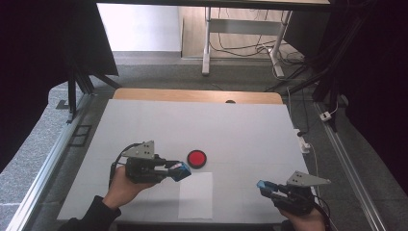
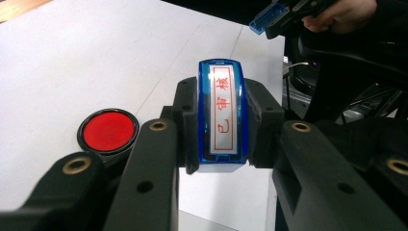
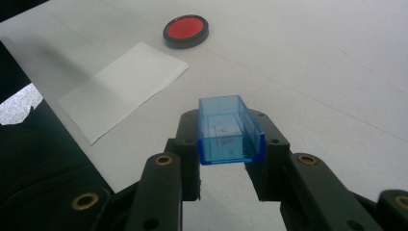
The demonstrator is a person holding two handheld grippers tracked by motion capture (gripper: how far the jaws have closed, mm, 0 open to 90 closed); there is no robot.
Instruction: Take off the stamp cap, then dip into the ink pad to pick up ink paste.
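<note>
Now, line by line:
Left gripper: lower left of the high view, clamped on the blue stamp, red characters facing up in the left gripper view.
Right gripper: lower right of the high view, pinching the empty blue cap, open end toward the camera.
Red ink pad: centre of the white table, just beside the stamp.
Paper sheet: low centre, below the pad.

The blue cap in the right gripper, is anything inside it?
The blue cap looks hollow and empty, apart from faint red marks on its inner end wall. The right gripper clamps its sides, so those are covered.
</note>
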